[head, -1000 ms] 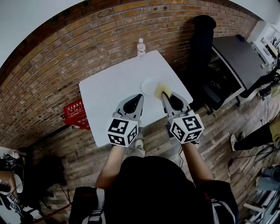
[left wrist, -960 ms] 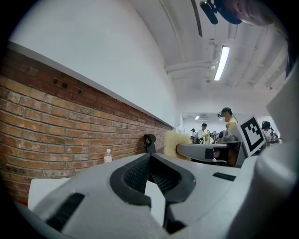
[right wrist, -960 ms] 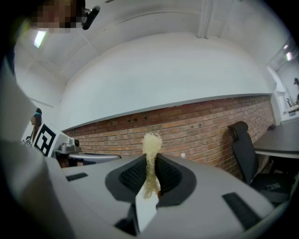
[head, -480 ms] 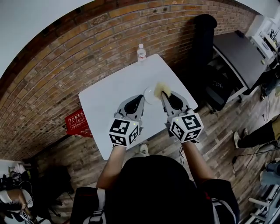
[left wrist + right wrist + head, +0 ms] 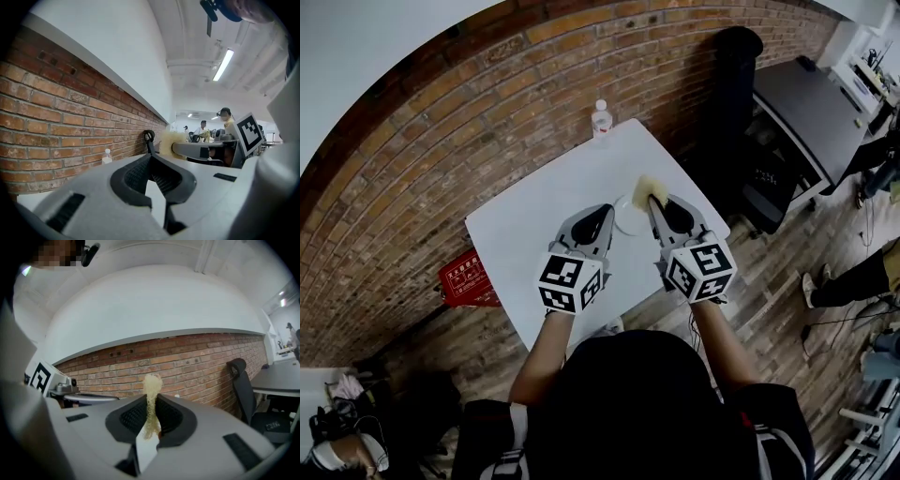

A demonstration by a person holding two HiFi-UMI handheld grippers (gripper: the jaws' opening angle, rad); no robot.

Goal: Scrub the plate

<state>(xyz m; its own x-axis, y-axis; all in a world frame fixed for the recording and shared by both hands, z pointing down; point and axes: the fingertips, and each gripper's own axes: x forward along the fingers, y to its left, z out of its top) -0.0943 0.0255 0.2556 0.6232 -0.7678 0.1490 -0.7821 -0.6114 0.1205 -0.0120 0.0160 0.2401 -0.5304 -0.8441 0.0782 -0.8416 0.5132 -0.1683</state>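
Observation:
A small white plate (image 5: pixel 628 218) lies flat on the white table (image 5: pixel 534 225), between the fingers of my two grippers in the head view. My right gripper (image 5: pixel 653 202) is shut on a yellow sponge (image 5: pixel 650 189), which sticks out past its tips by the plate's far right rim. In the right gripper view the sponge (image 5: pixel 151 389) stands squeezed between the jaws. My left gripper (image 5: pixel 606 211) is shut, with its tip at the plate's left edge. Its own view shows the left gripper (image 5: pixel 150 155) with nothing between the closed jaws, and the sponge (image 5: pixel 167 140) beyond them.
A clear water bottle (image 5: pixel 601 117) stands at the table's far corner against the brick wall. A black office chair (image 5: pixel 736 84) and a dark desk (image 5: pixel 816 103) are to the right. A red crate (image 5: pixel 467 279) sits on the floor at the left.
Both grippers have moved forward together over the table. The sponge has gone from beside the plate to past its far rim. The plate has stayed where it was.

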